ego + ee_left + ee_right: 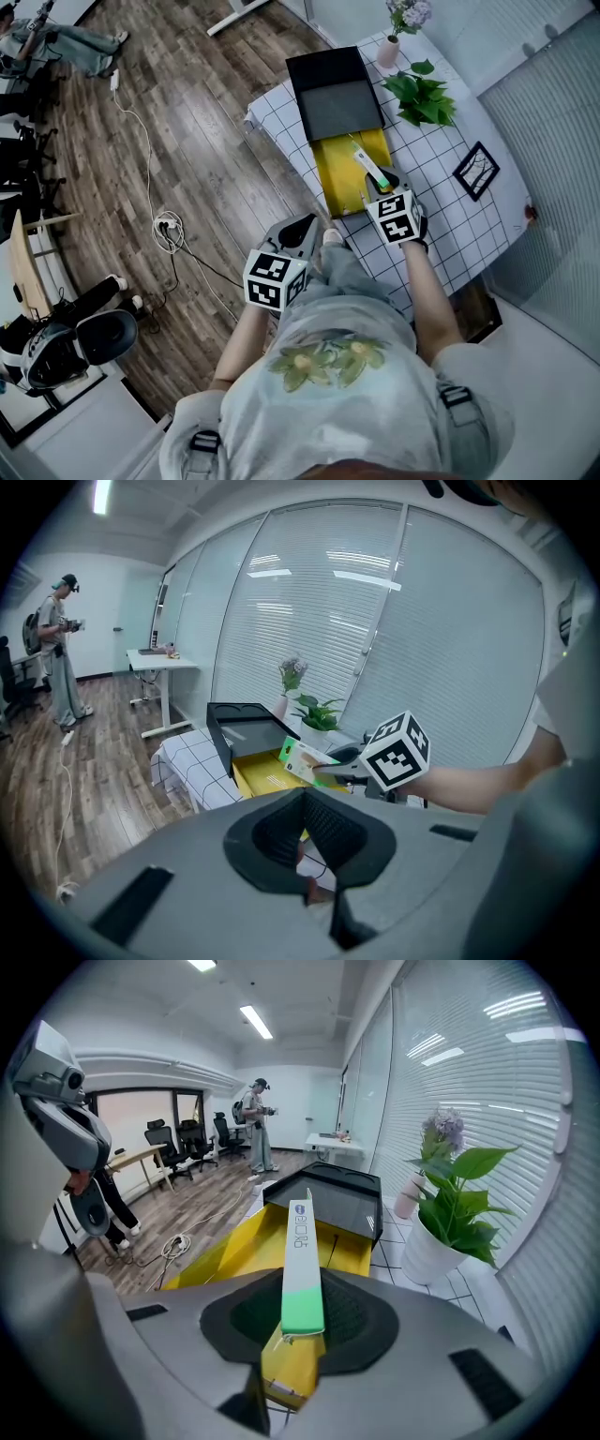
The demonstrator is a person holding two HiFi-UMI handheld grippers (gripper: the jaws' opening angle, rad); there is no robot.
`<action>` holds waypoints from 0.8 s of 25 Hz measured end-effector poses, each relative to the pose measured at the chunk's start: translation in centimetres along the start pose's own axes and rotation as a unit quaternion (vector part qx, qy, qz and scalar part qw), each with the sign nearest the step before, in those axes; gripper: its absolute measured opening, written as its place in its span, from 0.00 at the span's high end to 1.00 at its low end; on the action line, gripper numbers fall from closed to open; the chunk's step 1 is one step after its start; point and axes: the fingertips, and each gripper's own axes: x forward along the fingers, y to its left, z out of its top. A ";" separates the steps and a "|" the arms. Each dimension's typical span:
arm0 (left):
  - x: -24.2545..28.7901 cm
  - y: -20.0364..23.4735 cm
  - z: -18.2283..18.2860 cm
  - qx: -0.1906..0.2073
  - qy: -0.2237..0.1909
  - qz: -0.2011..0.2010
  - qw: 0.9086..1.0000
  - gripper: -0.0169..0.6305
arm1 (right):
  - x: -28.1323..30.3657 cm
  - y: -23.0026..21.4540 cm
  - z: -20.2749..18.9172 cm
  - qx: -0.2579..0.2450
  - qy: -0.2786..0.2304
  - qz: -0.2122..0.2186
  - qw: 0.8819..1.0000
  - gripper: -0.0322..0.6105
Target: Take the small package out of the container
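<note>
Right hand-held gripper [302,1324] clamps small package [302,1283]; lettering [300,1225] unreadable.

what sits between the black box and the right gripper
The yellow tray lies there, running from the black box to the right gripper, which holds the small package above it. Head view shows it.

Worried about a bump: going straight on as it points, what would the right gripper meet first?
Probably the floor of the yellow container, short of its black lid, with the held white-and-green flat package leading; depth is unclear.
</note>
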 end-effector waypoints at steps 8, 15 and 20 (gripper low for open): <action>-0.7 -0.4 0.3 0.008 -0.005 0.001 1.000 0.96 | -1.7 0.1 1.0 0.007 -0.019 -0.007 1.000 0.81; -1.7 -0.9 0.5 0.008 -0.016 0.000 1.000 0.96 | -3.8 0.5 1.8 0.015 -0.039 -0.009 0.999 0.81; -2.2 -1.2 0.6 0.010 -0.021 -0.001 1.000 0.96 | -5.0 1.0 2.3 0.014 -0.050 -0.010 0.999 0.81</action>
